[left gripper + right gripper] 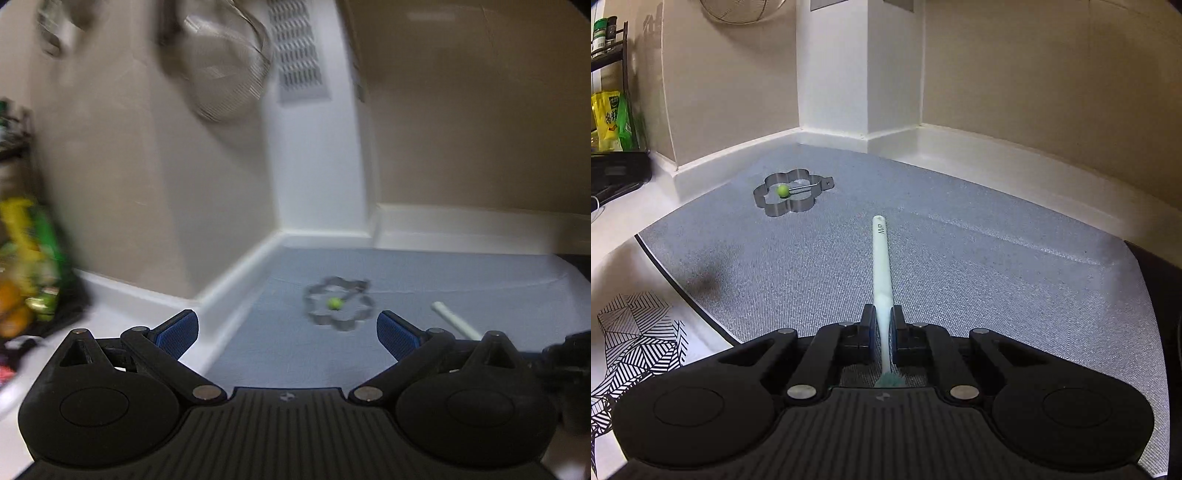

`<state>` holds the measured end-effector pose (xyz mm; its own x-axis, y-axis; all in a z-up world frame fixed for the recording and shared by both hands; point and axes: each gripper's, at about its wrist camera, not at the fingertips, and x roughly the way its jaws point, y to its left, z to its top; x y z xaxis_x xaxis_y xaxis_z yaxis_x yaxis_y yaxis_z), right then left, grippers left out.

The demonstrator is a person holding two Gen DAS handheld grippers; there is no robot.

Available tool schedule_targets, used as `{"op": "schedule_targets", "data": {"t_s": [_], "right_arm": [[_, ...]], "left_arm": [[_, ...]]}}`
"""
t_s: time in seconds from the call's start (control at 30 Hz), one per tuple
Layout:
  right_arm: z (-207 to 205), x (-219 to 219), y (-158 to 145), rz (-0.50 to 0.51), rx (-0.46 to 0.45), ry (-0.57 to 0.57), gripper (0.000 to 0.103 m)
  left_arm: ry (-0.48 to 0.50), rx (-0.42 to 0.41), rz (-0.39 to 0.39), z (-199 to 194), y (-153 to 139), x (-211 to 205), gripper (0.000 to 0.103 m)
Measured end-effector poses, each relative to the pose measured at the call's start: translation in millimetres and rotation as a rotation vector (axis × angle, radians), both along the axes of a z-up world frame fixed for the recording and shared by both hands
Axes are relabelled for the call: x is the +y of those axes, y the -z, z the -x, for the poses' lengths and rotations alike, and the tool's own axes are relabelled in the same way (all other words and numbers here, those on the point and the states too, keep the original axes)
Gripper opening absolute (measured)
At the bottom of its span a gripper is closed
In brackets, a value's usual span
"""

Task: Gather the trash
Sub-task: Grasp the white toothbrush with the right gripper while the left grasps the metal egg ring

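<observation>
The right gripper [882, 328], low centre of frame, has its fingers clenched on the pale white plastic toothbrush [880, 258]; keep that pinch firm. The left gripper [287, 328] spreads released above the grey woven worktop mat [960, 266].

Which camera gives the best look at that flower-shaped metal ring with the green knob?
The right wrist view: the flower-shaped metal ring with the green knob is sharp on the grey mat. The left wrist view shows it blurred.
</observation>
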<state>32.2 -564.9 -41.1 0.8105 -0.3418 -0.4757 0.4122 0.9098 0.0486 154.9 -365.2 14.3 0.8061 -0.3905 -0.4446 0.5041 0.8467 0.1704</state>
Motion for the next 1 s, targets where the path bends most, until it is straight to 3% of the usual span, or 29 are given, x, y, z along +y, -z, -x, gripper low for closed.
{"op": "schedule_targets", "data": {"t_s": [0.23,0.53,0.8,0.87,1.0], "right_arm": [[2,0,0,-0.002,-0.002,0.006,0.009],[3,1,-1,-0.001,-0.001,0.011,0.009],[1,4,-1,0.013,0.006,0.014,0.009],[1,6,-1,0.022,0.011,0.016,0.009],[2,4,-1,0.021,0.01,0.016,0.009]], "left_arm": [[0.149,0.147,0.024,-57,35,-58,0.103],[0.069,0.226,0.048,-109,64,-94,0.103],[-0.009,0.254,-0.014,-127,83,-110,0.102],[-0.032,0.238,-0.009,-128,82,-111,0.082],[-0.049,0.26,-0.018,-124,74,-103,0.079]]}}
